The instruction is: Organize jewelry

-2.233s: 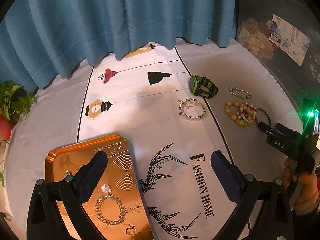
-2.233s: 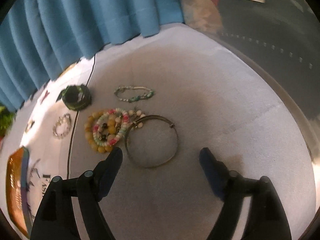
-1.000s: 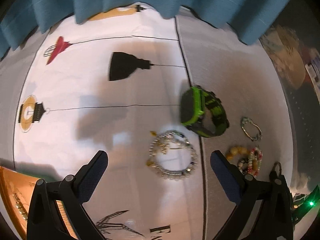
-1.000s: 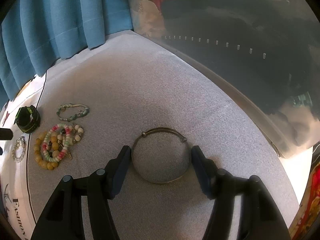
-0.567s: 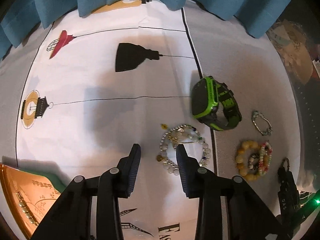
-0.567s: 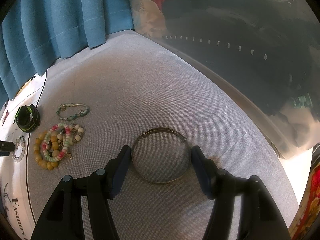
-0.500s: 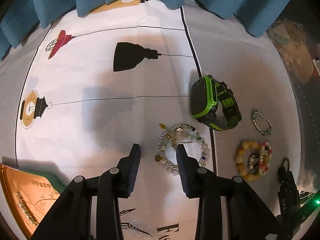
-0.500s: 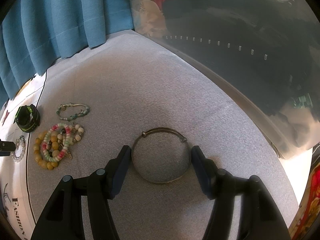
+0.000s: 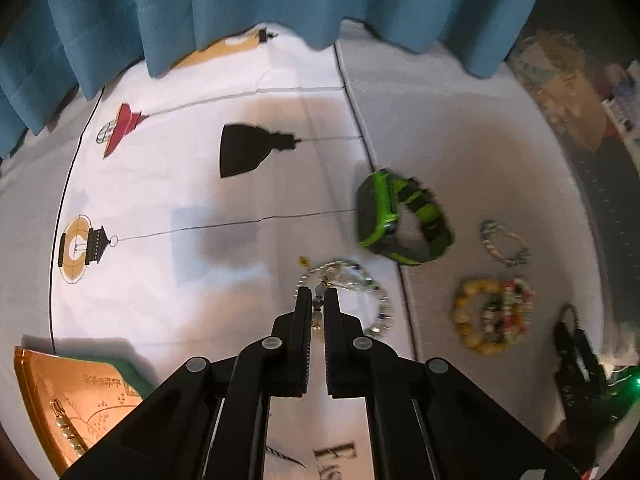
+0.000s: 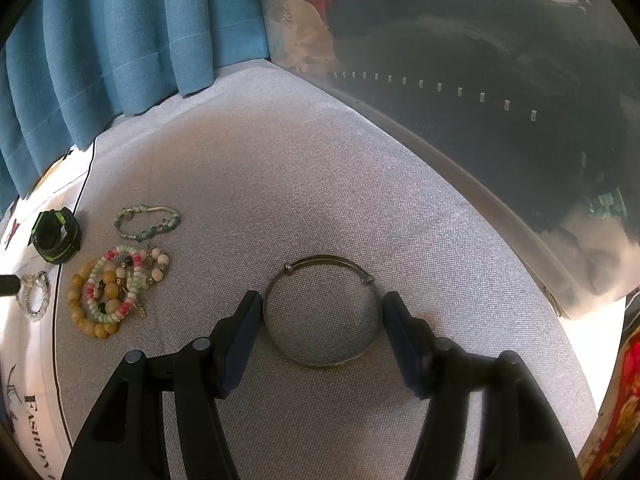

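In the left wrist view my left gripper (image 9: 317, 298) is shut on the near side of a clear-bead charm bracelet (image 9: 352, 280) that lies on the printed white cloth (image 9: 180, 240). A copper jewelry tray (image 9: 60, 396) sits at the lower left. In the right wrist view my right gripper (image 10: 323, 308) has its fingers (image 10: 244, 332) closed against both sides of a thin metal bangle (image 10: 322, 316) lying on the grey fabric (image 10: 300, 180). The charm bracelet also shows at the left edge (image 10: 34, 292).
A green and black watch (image 9: 400, 220), a small teal bead bracelet (image 9: 504, 242) and a pile of yellow and pink bead bracelets (image 9: 492, 316) lie right of the cloth. They show in the right wrist view too (image 10: 56, 236), (image 10: 148, 220), (image 10: 116, 288). A blue curtain (image 9: 280, 0) hangs behind. A glass wall (image 10: 500, 120) stands to the right.
My left gripper has closed from wide open onto the charm bracelet. My right gripper has come down around the bangle and has held still since about a second ago.
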Available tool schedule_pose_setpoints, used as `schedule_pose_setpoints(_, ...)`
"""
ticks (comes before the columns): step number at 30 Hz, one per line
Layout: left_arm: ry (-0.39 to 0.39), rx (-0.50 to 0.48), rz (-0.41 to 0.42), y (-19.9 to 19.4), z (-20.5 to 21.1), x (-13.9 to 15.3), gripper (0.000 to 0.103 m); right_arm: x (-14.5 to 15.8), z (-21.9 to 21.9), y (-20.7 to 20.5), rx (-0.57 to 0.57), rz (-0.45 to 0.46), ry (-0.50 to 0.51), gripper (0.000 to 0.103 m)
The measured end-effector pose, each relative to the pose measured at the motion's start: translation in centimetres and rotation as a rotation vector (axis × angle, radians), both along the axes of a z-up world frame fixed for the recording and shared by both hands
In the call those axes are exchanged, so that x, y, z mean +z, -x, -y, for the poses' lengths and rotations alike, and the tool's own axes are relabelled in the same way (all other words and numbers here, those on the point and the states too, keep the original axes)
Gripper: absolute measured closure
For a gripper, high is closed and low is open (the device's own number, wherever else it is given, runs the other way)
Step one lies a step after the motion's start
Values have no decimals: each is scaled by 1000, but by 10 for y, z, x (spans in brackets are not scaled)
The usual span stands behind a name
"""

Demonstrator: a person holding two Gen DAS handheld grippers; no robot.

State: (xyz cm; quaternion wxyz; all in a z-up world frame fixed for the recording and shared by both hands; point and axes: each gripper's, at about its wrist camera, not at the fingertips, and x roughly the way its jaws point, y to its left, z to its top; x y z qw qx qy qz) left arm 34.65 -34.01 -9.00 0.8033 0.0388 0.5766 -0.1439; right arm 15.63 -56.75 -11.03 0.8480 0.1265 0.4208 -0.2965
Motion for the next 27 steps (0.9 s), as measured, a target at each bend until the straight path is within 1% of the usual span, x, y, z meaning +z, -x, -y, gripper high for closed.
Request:
schedule_pose_setpoints(4, 52, -28, 36, 13, -6, 26, 100, 0, -1, 0, 0, 0, 0, 41)
schedule_pose_setpoints(7, 72, -39, 60, 27, -7, 41, 100, 1, -1, 0, -1, 5, -3, 41)
schedule_pose_setpoints(10, 79, -40, 78, 38, -11, 49, 100, 2, -1, 2, -5, 26, -23, 42)
schedule_pose_setpoints(11, 82, -41, 83, 44, -17, 53, 100, 3, 0, 3, -14, 39, -41, 42)
schedule_pose_setpoints(13, 95, -43, 93, 53, -25, 60, 100, 11, 6, 11, -42, 104, -82, 42)
schedule_pose_setpoints(17, 107, -46, 119, 69, -40, 74, 100, 28, 11, 23, -78, 188, -87, 42)
schedule_pose_setpoints(20, 103, -43, 131, 82, -50, 81, 100, 37, 11, 30, -79, 228, -119, 42)
schedule_pose_setpoints(24, 123, -27, 134, 102, -72, 91, 100, 58, 3, 45, -58, 278, -113, 42)
schedule_pose_setpoints(27, 140, -17, 143, 123, -94, 100, 100, 73, -19, 65, -24, 303, -101, 42)
